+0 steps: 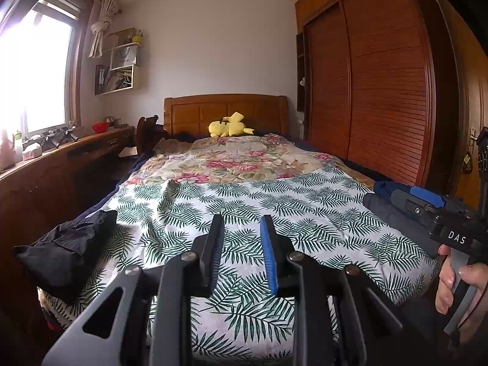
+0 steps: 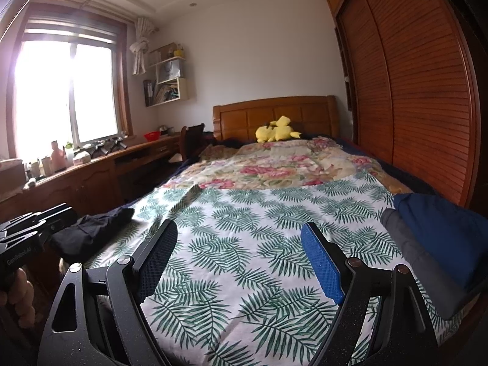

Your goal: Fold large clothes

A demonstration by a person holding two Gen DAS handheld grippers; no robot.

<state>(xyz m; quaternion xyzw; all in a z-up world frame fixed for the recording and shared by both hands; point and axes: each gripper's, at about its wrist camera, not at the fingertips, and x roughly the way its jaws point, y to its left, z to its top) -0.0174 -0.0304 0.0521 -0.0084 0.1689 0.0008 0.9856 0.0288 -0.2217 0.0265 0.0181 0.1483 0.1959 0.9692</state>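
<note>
A black garment (image 1: 65,248) lies bunched at the bed's near left corner; it also shows in the right wrist view (image 2: 91,228). Folded grey (image 2: 427,268) and blue clothes (image 2: 442,231) are stacked at the bed's right edge, and also show in the left wrist view (image 1: 384,204). My left gripper (image 1: 242,228) hovers over the leaf-print sheet (image 1: 244,195), jaws partly open and empty. My right gripper (image 2: 241,238) is wide open and empty above the sheet (image 2: 244,213); it also shows in the left wrist view (image 1: 427,201) over the stacked clothes.
A floral quilt (image 2: 289,164) covers the far half of the bed, with a yellow plush toy (image 2: 276,131) by the wooden headboard (image 2: 274,113). A wooden wardrobe (image 2: 411,91) lines the right side. A cluttered desk (image 2: 91,164) runs under the window at left.
</note>
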